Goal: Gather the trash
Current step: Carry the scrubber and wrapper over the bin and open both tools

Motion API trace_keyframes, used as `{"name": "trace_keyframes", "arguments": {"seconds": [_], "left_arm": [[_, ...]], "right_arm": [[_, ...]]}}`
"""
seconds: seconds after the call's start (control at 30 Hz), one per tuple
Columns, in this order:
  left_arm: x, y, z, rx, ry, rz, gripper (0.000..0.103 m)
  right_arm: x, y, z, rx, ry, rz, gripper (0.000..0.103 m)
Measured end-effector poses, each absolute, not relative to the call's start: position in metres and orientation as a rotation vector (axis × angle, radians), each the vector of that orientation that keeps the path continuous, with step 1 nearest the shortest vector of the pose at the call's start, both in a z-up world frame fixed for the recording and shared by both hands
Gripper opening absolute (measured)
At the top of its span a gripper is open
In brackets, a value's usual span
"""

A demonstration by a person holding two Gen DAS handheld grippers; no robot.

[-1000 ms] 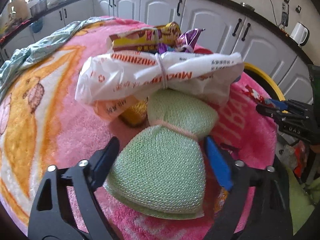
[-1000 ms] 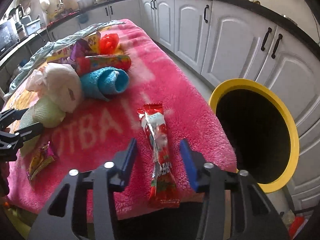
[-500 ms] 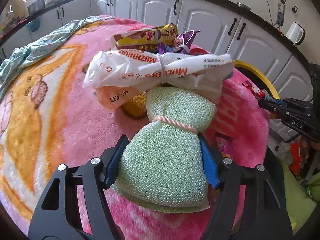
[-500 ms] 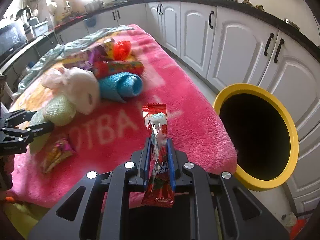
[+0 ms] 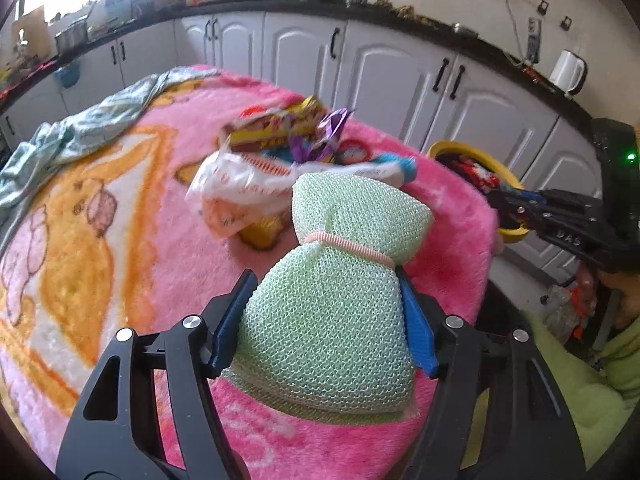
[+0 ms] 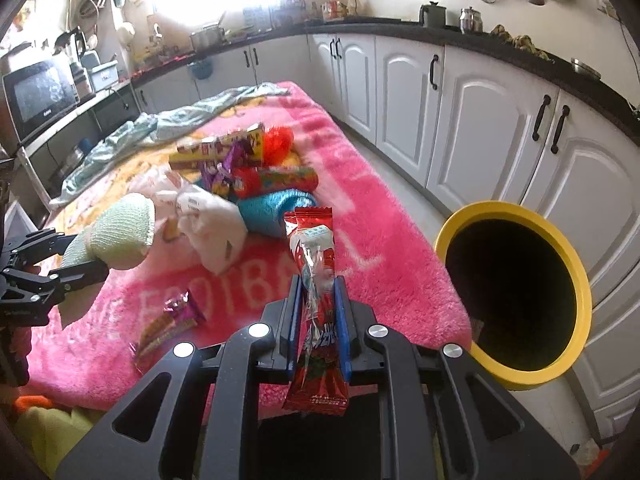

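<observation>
My left gripper (image 5: 324, 304) is shut on a pale green mesh bundle (image 5: 340, 280) tied with a pink band, lifted off the pink blanket (image 5: 160, 240). From the right wrist view the same green mesh bundle (image 6: 120, 236) sticks out of the left gripper (image 6: 60, 256) at the left edge. My right gripper (image 6: 318, 300) is shut on a red snack wrapper (image 6: 316, 276), held upright above the blanket's near edge. The yellow-rimmed bin (image 6: 512, 292) stands on the floor to the right, its dark mouth facing me. The right gripper (image 5: 516, 208) shows at the right of the left wrist view, in front of the bin (image 5: 472, 156).
A white plastic bag (image 6: 208, 220), a blue mesh roll (image 6: 276, 208), a yellow box (image 6: 220, 148), purple and red wrappers and an orange ball lie mid-blanket. A small purple-yellow wrapper (image 6: 172, 324) lies near the front edge. A teal cloth (image 6: 168, 128) lies at the far end. White cabinets (image 6: 480, 120) line the wall.
Both grippers closed, the left on the green mesh bundle and the right on the red wrapper, then both rose off the blanket with their loads.
</observation>
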State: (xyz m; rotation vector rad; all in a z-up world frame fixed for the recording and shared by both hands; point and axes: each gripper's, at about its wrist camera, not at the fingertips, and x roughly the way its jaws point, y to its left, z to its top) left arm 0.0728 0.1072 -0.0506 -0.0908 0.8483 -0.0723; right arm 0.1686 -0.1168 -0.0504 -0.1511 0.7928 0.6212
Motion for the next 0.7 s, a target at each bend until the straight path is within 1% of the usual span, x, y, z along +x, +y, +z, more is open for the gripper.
{"name": "trace_keyframes", "arguments": {"seconds": [0.33, 0.7], "left_arm": [[0.107, 0.064, -0.022, -0.061, 0.780, -0.155, 0.059], [0.156, 0.009, -0.003, -0.039, 0.740, -0.255, 0.059]], "right_arm": [[0.175, -0.151, -0.022, -0.097, 0.718, 0.558, 0.015], [0.188, -0.208, 0.007, -0.038, 0.627, 0.422, 0.015]]}}
